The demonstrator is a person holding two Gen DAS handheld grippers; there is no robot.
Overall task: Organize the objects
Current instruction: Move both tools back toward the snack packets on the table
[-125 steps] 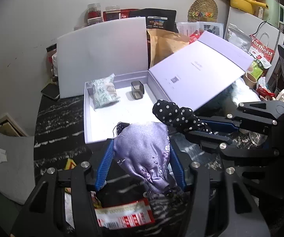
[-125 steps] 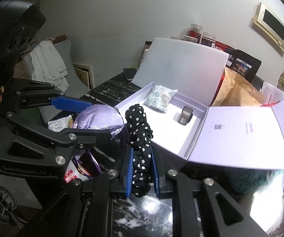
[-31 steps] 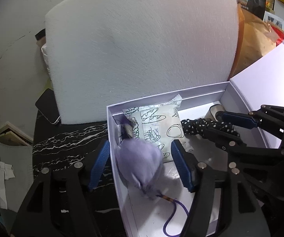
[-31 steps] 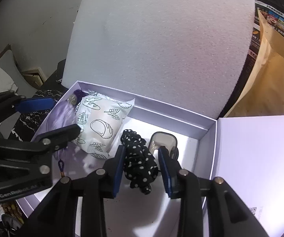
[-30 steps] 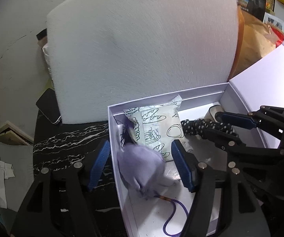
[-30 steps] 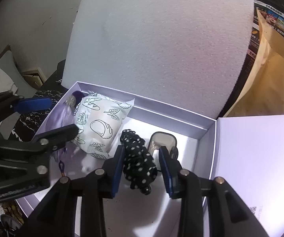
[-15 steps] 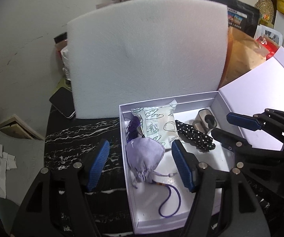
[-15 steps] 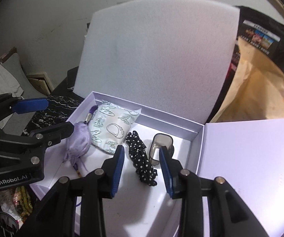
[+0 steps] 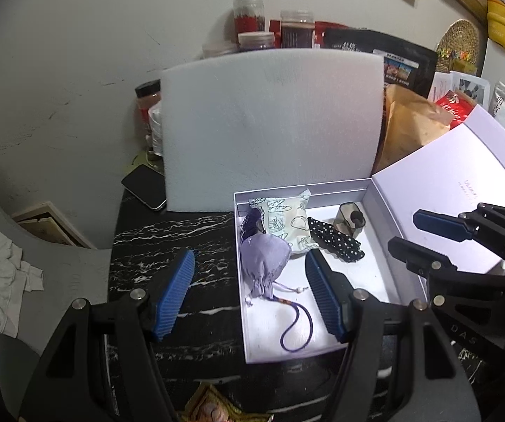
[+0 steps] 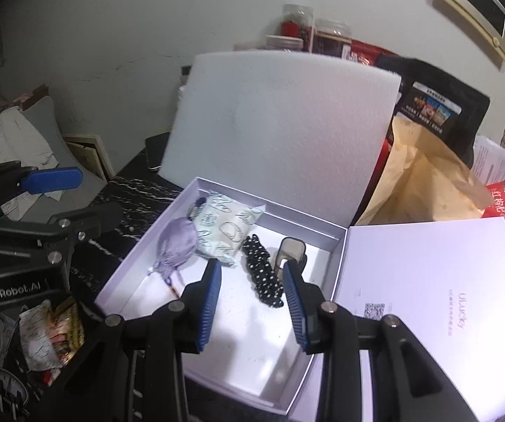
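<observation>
Both tongs are spread with nothing in them: left gripper [image 9: 249, 295] wide, right gripper [image 10: 252, 299] narrower, both hovering over the white box [image 9: 386, 281]. Everything's inside the box: lavender pouch [image 9: 264, 260] by its left wall, snack packet [image 9: 284, 219] at the back, polka-dot scrunchie [image 9: 335, 241] mid-box, small smoky case [image 9: 351, 216] beside it. Pouch and scrunchie look soft and light, so I'd pinch the bunched middle. Case looks rigid and slick; grab its flat sides.
</observation>
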